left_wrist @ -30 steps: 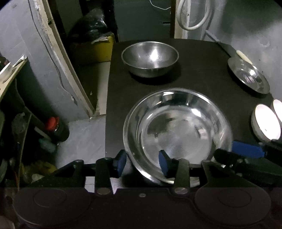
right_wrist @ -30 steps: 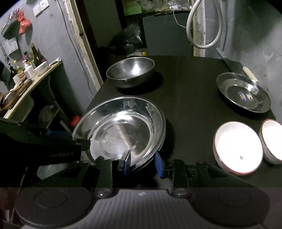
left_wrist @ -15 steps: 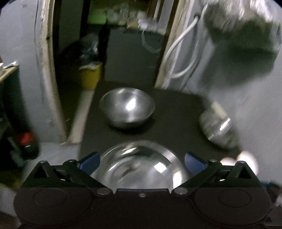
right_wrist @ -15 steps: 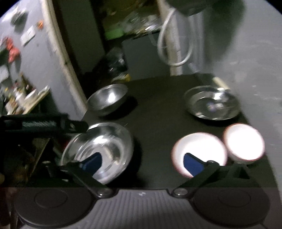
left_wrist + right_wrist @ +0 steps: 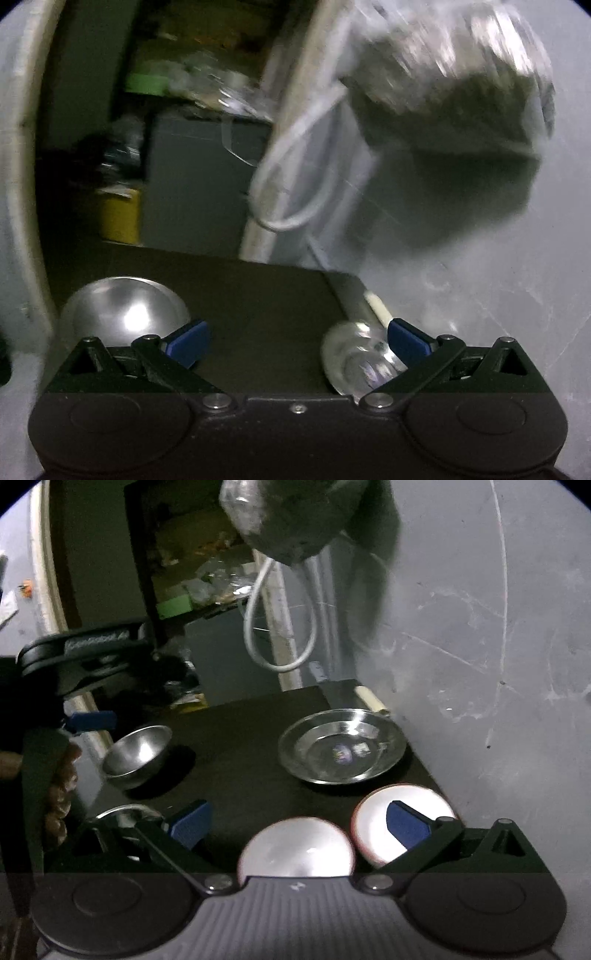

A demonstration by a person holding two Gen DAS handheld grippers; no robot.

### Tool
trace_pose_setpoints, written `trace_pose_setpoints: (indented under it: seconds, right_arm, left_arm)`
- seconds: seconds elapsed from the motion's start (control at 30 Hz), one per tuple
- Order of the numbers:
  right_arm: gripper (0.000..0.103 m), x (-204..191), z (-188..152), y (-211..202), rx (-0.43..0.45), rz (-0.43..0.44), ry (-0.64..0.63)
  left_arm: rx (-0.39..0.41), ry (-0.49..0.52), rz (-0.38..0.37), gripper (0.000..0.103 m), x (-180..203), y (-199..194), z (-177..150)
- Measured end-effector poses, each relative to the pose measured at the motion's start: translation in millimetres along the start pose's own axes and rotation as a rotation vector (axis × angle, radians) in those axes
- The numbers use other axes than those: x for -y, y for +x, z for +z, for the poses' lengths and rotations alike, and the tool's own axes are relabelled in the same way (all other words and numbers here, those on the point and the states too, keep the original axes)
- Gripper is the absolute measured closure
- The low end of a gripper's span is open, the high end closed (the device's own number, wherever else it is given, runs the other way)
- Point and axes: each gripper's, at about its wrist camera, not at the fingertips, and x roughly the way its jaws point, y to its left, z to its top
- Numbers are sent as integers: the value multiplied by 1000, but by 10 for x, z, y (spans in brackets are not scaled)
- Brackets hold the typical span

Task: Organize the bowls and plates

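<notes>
My left gripper point(image 5: 297, 341) is open and empty above the black table point(image 5: 258, 295). Past its left pad sits a deep steel bowl point(image 5: 125, 314), and behind its right pad a shallow steel plate point(image 5: 362, 363). My right gripper point(image 5: 298, 825) is also open and empty. It hovers over two white bowls, one between the fingers point(image 5: 295, 849) and one behind the right pad point(image 5: 413, 797). Beyond them lie the steel plate point(image 5: 341, 751) and the steel bowl point(image 5: 138, 751). The rim of a large steel plate point(image 5: 125, 812) shows at the near left.
A grey wall borders the table on the right. A knife with a cream handle point(image 5: 371, 699) lies at the far right corner. A white hose point(image 5: 280, 627) and a hanging bag point(image 5: 454, 66) are overhead. The left gripper's blue pad point(image 5: 92, 720) and a hand point(image 5: 59, 786) show at the left.
Both grippers let go of the large steel plate's rim and opened wide. Both views lifted and swung right, and the large plate stays at the table's near left.
</notes>
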Motion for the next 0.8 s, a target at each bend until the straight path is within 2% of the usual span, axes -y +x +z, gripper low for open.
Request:
trace_pose_setpoints:
  seconds: [0.07,0.17,0.4,0.57,0.8]
  right_arm:
    - [0,60,59,104,-3,-8,13]
    - [0,88,151,306,-7,-38,5]
    - [0,190,323,811,-132,-121,-4]
    - [1,247,363,1001,-143,-154,1]
    - [15,249,372,1137,-146,-168,0]
  left_arm:
    - [-84,50,-18,1,96,270,56]
    - [-163,106,-12,1,191,622,94]
    - [-311,100,36,1,102,1258,100]
    - [-354,55,20,1,-17,1449,72]
    - [-375,84,8,4,39,1563,20]
